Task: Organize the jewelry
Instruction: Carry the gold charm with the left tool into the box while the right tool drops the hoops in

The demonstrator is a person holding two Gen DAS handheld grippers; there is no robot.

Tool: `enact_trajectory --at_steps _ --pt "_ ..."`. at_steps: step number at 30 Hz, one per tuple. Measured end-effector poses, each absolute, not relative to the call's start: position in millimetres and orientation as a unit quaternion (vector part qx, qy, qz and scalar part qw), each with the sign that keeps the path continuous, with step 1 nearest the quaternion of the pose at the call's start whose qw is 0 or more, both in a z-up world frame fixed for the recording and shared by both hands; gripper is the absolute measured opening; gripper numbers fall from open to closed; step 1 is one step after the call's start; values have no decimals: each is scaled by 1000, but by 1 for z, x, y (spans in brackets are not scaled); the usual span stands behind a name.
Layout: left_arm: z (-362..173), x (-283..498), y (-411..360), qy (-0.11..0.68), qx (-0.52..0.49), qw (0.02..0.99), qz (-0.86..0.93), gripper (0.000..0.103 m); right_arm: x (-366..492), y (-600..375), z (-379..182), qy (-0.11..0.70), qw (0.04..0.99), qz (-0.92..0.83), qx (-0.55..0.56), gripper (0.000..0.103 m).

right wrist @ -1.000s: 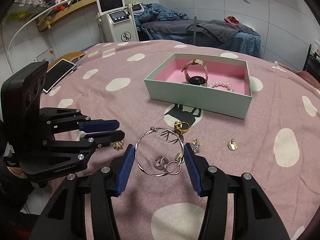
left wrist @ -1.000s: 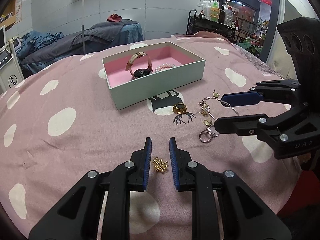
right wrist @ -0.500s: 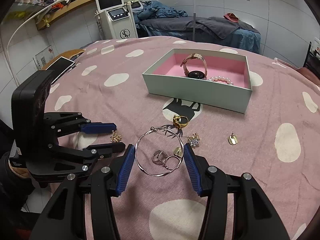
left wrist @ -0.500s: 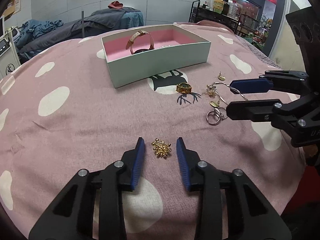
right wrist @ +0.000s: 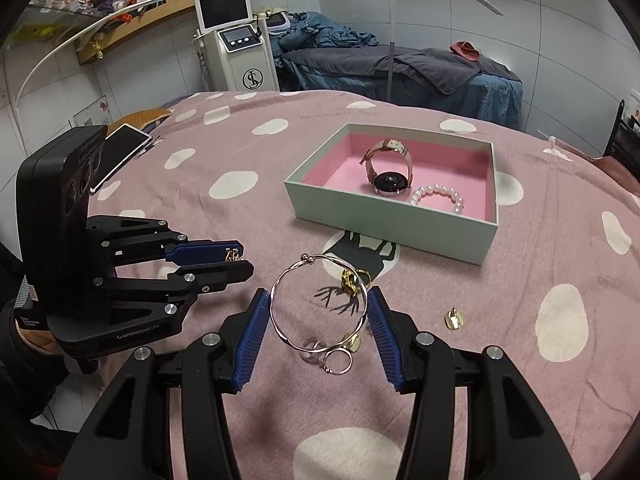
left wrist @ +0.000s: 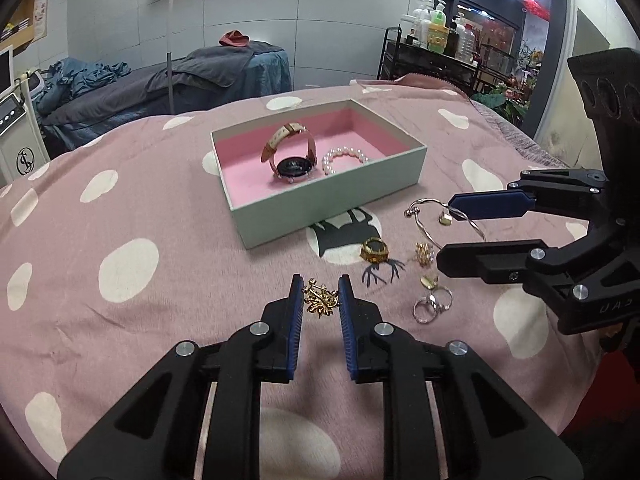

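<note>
My left gripper (left wrist: 320, 292) is low in the left wrist view, its jaws closing tight on a small gold brooch (left wrist: 320, 301), which hangs just above the pink dotted cloth. In the right wrist view the brooch (right wrist: 232, 255) peeks out between the blue pads. My right gripper (right wrist: 318, 304) is shut on a thin silver bangle (right wrist: 306, 257), held flat between its pads a little above the cloth. Beyond both stands the pale green box (left wrist: 328, 208) with a pink lining. Inside it are a watch (left wrist: 294, 166) and a pearl bracelet (left wrist: 344, 158).
Loose pieces lie on the cloth in front of the box: a gold ring (left wrist: 374, 250), linked silver rings (left wrist: 432, 306), a gold stud (left wrist: 424, 254) and a small gold earring (right wrist: 454, 320). A phone (right wrist: 120, 148) lies far left. Beds, a machine and shelves stand behind.
My left gripper opened around the brooch on the cloth, then shut on it and lifted it forward. The right gripper kept the bangle and barely moved.
</note>
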State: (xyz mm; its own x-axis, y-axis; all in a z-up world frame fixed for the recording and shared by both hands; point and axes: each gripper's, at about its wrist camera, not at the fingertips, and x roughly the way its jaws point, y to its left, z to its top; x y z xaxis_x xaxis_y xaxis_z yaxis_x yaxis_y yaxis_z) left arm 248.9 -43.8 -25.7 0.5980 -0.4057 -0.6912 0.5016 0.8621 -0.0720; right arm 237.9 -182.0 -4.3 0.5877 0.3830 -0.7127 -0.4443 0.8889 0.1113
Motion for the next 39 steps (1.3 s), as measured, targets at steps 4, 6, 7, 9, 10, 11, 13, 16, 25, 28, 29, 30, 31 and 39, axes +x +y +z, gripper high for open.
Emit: enact_trajectory --at_steps 4,6,7,9,10,11,13,16,25,28,29,30,31,39 --pt "-9 279 -49 364 65 894 -253 18 262 -185 10 387 892 231 -22 49" --pt "-5 297 -52 372 59 891 -254 18 278 -189 16 387 895 222 -12 49" --pt "-3 308 -53 380 57 887 -256 18 286 -190 18 389 896 214 -12 49" --pt "-3 326 -56 392 55 882 -254 18 304 -193 19 395 897 199 -16 49" --pt "-3 335 -58 400 53 879 -253 18 314 -194 18 400 896 191 -20 49" --pt "-4 343 -60 408 50 875 -255 18 323 -195 16 407 894 185 -22 49" --pt "-6 359 -63 417 51 873 -250 18 340 -196 11 420 891 172 -25 49" --pt "-14 376 -69 428 63 869 -240 18 360 -196 3 436 886 157 -31 49" --pt "-32 391 -86 437 73 862 -247 18 382 -190 -20 462 875 132 -61 49" --pt "-37 391 -88 440 74 861 -245 18 382 -187 -24 463 873 130 -77 49" --pt "-38 391 -88 440 73 861 -245 18 382 -187 -25 465 872 131 -80 49" --pt "-39 390 -87 440 75 861 -244 18 383 -187 -27 465 871 131 -84 49" --pt "-40 390 -87 439 76 861 -244 18 382 -186 -28 466 871 129 -88 49" --pt "-36 384 -83 428 85 869 -233 40 378 -190 -27 452 878 124 -95 50"
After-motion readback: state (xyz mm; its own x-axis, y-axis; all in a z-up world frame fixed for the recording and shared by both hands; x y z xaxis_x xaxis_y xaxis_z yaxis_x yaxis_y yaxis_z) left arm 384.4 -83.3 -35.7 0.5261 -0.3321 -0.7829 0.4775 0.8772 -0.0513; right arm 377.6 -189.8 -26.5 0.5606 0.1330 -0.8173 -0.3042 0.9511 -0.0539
